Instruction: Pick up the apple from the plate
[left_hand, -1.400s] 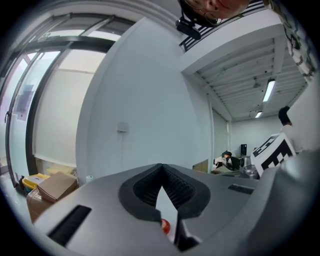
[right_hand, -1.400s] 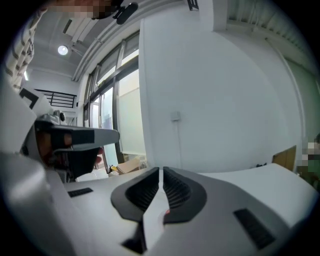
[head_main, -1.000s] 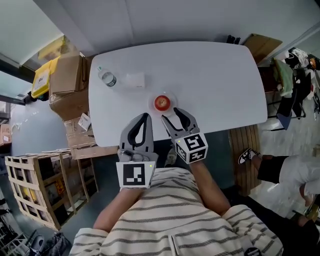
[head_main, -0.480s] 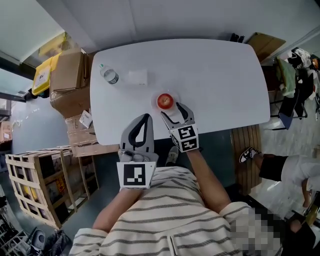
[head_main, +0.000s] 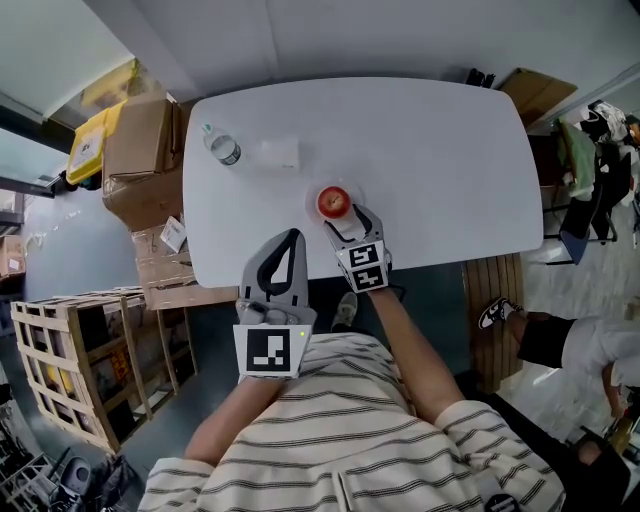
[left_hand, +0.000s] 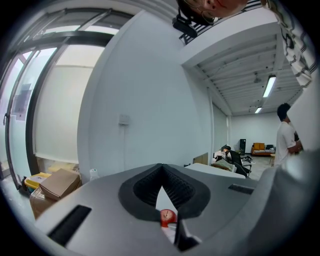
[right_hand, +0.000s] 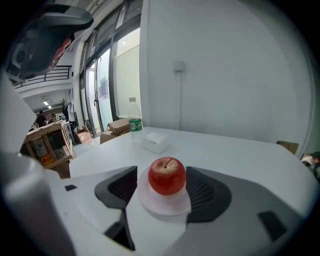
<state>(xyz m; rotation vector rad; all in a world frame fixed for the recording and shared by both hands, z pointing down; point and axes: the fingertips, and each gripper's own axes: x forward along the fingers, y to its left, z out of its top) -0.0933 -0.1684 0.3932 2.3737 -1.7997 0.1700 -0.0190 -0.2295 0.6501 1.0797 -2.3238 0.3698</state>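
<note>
The apple (head_main: 333, 201) sits upright, stem up, on a small white plate (right_hand: 165, 204) close to the near edge of the white table (head_main: 430, 150), about halfway along that edge. The right gripper (head_main: 344, 222) reaches in over that edge, tilted down toward the plate. Its 2 jaws stand wide apart, 1 on each side of the apple. In the right gripper view the dark ribbed pads (right_hand: 121, 186) flank the fruit with a gap on both sides, so neither touches it, and the plate lies between them on the tabletop.

The left gripper (head_main: 292, 238) is held over the near edge, to the left of the apple and apart from it. Its jaws are together, the tips meeting, and nothing is between them. In the left gripper view the apple shows small through the slit below the tips.

A water bottle (head_main: 222, 150) stands by the table's left edge, with a small white box (head_main: 280, 153) just beside it, both well apart from the plate.
</note>
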